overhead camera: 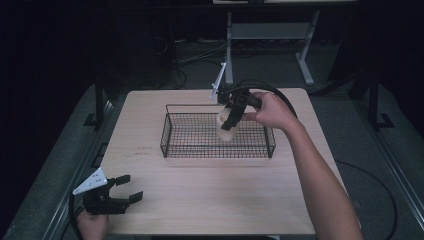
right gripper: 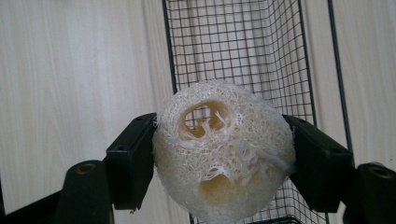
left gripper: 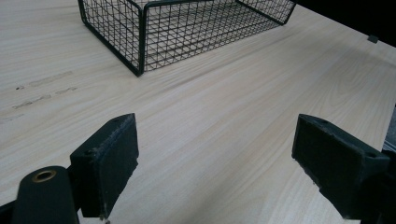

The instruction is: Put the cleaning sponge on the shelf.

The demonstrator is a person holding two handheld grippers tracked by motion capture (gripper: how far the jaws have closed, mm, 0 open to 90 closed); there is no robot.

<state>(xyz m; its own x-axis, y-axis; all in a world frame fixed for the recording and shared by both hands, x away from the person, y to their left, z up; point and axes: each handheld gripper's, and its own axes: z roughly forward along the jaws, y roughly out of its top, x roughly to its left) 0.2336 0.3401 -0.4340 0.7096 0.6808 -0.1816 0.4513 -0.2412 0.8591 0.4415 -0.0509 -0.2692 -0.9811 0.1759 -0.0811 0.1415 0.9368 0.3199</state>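
Note:
A pale, fibrous loofah piece (right gripper: 224,149) with round holes sits squeezed between the jaws of my right gripper (right gripper: 224,154). In the high view the right gripper (overhead camera: 231,120) holds the loofah (overhead camera: 226,131) above the black wire basket (overhead camera: 170,131), over its right half. The basket's mesh floor (right gripper: 233,51) lies below the loofah in the right gripper view. My left gripper (overhead camera: 131,187) rests near the table's front left corner, jaws wide apart with nothing between them. Its pads (left gripper: 114,158) frame bare wood, and the basket's corner (left gripper: 140,42) stands beyond.
The light wooden table (overhead camera: 210,200) carries the basket near its middle. A desk frame and cables stand on the dark floor behind the table (overhead camera: 270,45). The person's right forearm (overhead camera: 320,180) crosses the table's right side.

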